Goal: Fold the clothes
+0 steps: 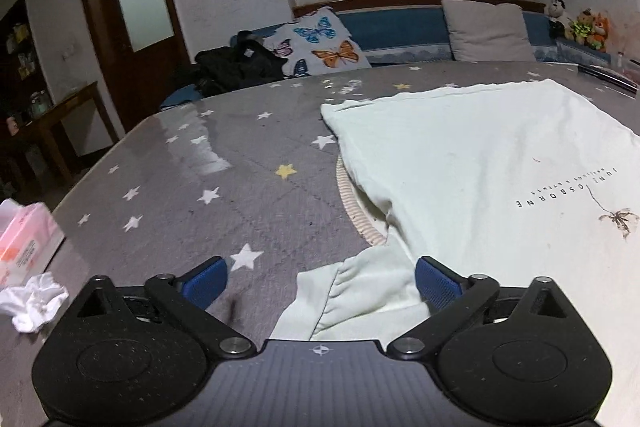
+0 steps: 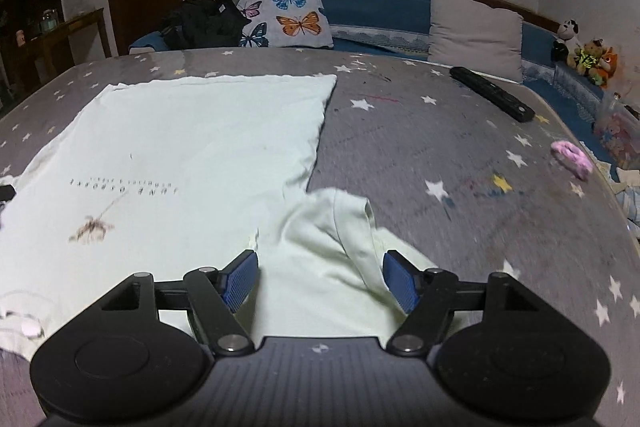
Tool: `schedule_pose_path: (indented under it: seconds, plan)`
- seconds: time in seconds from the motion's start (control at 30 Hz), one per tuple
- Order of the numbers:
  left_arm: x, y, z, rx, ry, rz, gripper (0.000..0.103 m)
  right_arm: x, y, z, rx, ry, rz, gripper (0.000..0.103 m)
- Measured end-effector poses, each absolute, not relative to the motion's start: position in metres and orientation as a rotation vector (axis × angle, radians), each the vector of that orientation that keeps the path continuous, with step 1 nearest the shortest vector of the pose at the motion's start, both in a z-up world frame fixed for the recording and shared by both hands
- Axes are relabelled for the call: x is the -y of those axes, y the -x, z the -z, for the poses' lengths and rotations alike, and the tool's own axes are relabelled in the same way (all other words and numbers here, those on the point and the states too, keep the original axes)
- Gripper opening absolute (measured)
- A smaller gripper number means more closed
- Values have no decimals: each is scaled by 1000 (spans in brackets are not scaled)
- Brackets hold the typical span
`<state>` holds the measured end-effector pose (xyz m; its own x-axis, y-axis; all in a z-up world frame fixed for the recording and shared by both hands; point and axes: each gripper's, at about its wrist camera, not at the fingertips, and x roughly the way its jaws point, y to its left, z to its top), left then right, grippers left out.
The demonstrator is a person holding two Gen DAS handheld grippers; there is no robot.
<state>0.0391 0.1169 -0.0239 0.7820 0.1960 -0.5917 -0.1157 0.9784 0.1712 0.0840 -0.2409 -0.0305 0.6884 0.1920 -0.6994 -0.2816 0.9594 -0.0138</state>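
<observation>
Reaching for both sleeves of shirt (image 2: 192, 147)
Close wide-open left gripper (image 1: 320, 281) and right gripper (image 2: 319, 281) together, then fold inward evenly.

T-shirt (image 2: 192, 131) — soft matt cloth; table cover (image 1: 192, 163) glossy (star-printed).

Your left gripper (image 1: 322, 281) has a matte black, textured body with two rounded lobes, each bearing a raised disc, and a ribbed grey centre plate marked with a small white crosshair. Silver screws pin its black linkage arms, which end in blue ridged pads (image 1: 436, 285). Your right gripper (image 2: 320, 281) looks the same: black lobes, silver screws, blue ridged pads (image 2: 402, 285).
</observation>
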Motion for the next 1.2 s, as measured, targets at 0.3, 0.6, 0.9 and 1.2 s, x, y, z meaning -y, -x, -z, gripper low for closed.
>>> schedule_pose_path:
  seconds: [0.3,0.6,0.9,1.2]
  plan:
    - [-138,-8,27,-672,52,-293,85,259,-63,41,-772,78,-223,72]
    - [-145,14,23,-683,86,-392,86,262,-36,33,-781,64,-233,72]
    - [-141,8,24,-678,61,-411,87,243,-42,3,-658,53,-326,67]
    - [-142,10,26,-667,49,-415,92,235,-98,37,-754,-9,-344,54]
